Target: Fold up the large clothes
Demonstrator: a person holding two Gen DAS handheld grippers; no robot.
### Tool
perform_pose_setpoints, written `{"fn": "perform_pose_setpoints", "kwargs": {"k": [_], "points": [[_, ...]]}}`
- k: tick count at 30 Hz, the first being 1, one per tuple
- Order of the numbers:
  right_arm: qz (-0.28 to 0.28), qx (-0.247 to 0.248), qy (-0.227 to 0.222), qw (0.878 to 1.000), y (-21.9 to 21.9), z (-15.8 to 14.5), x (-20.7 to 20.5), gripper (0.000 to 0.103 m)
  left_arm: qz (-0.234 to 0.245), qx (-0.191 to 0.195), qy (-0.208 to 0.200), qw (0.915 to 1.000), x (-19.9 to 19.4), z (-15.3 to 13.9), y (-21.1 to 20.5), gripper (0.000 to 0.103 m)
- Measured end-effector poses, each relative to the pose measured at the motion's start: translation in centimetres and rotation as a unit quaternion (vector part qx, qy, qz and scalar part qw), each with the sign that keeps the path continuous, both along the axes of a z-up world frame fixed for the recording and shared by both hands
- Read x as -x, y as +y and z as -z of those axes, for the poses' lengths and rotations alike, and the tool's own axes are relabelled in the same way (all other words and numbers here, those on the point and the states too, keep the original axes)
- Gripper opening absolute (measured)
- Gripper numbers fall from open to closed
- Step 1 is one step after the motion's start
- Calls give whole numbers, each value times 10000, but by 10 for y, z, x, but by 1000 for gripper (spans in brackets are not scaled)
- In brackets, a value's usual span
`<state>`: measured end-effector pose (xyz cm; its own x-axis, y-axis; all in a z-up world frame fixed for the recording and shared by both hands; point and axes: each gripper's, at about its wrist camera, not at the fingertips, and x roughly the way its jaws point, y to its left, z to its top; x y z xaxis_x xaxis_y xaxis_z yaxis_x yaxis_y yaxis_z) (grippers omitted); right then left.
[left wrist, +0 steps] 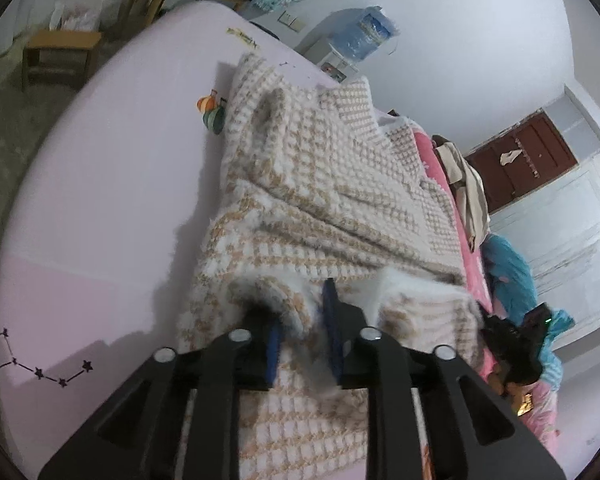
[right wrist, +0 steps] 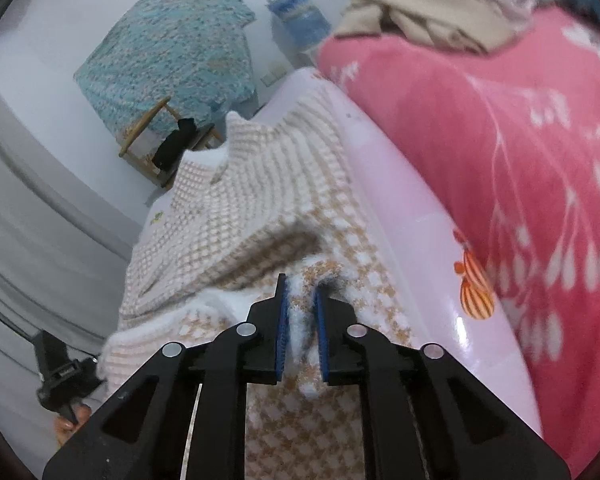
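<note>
Nearest me, my left tool [left wrist: 300, 332] has its blue pads [left wrist: 331, 320] standing a little apart, with a fluffy white fold of the checked sweater [left wrist: 312, 184] bunched between them; the knit fills the gap, but I cannot tell whether the pads press on it. My right tool [right wrist: 300, 320] looks much the same: its blue pads [right wrist: 283, 320] are slightly parted around a white fuzzy edge of the same sweater [right wrist: 260, 200], and the pads seem just clear of the wool on either side. The beige-and-white garment lies on the pale pink bed sheet [left wrist: 100, 200], running from right under both tools away toward the far end, folded over itself in thick layers with the collar at the far side. In the right wrist view the other tool [right wrist: 60, 376] shows at the near left, past the sweater's edge. To the right of the sweater a pink floral blanket [right wrist: 520, 160] is heaped, with a pile of beige clothes [right wrist: 420, 12] on top of it farther off. Far beyond stand a water dispenser [left wrist: 364, 36] and a wooden stool [left wrist: 60, 52].
</note>
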<state>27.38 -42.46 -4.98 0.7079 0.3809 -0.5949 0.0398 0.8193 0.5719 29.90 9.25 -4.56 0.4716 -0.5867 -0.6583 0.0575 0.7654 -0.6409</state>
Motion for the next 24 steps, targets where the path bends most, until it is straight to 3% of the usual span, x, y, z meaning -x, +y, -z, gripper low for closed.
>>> {"fn": "perform_pose_setpoints", "kwargs": {"k": [2, 5, 6, 7, 12, 19, 22, 24], "points": [[-56, -220, -44, 9997, -4, 1, 2, 25, 9, 181, 51, 9998, 0, -1, 4, 29], [-94, -478, -168, 9987, -10, -5, 10, 44, -108, 368, -16, 9993, 4, -9, 13, 49], [3, -420, -259, 9988, -12, -10, 17, 55, -249, 318, -123, 9991, 7, -15, 18, 62], [66, -374, -329, 9987, -13, -14, 21, 57, -364, 279, -222, 9987, 9, -20, 22, 68], [156, -223, -348, 9990, -17, -29, 51, 60, -510, 441, -436, 9968, 32, -38, 40, 68], [7, 417, -250, 9988, 8, -32, 114, 60, 328, 10, -835, 9960, 92, -38, -11, 69], [-15, 621, -58, 9981, 21, -21, 133, 60, 520, -189, -659, 9963, 111, -19, -34, 69], [9, 744, 90, 9972, 25, -11, 140, 60, 467, -34, -390, 9981, 115, -2, -40, 69]]}}
